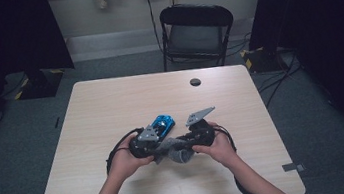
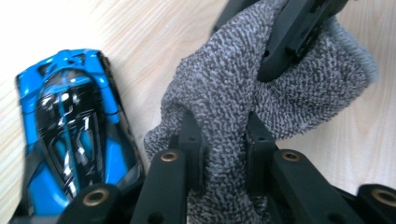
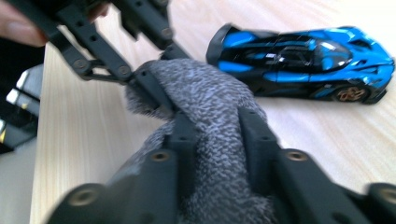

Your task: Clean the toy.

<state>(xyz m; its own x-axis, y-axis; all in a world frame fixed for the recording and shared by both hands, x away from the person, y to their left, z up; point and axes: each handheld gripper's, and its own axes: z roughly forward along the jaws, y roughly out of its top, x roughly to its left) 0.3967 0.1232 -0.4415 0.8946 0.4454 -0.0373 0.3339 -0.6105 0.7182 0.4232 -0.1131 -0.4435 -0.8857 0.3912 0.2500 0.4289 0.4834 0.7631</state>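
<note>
The grey knitted cloth (image 2: 261, 93) is bunched up between the two tongs, low over the near middle of the table (image 1: 110, 105), just in front of the blue toy car (image 1: 162, 125). In the left gripper view the left gripper (image 2: 224, 140) has its jaws closed in on a thick fold of the cloth, pads pressed into the knit from both sides, and the fabric swallows the jaw tips so their ends cannot be made out. The right gripper (image 3: 217, 128) does much the same in its own view: jaws part-way closed with the cloth wedged between them and gripped, though that picture is soft and the fabric's near end runs off the bottom edge. From above, the cloth (image 1: 175, 153) is a small grey wad largely covered by the two black tool bodies and the hands, so its shape is hard to read. The car lies just beside the cloth, not visibly touching it; its near end is cut off by the left gripper's linkage. Beyond, a small dark round spot (image 1: 195, 82) sits near the table's far edge, and a black folding chair (image 1: 196, 33) stands behind the table.
</note>
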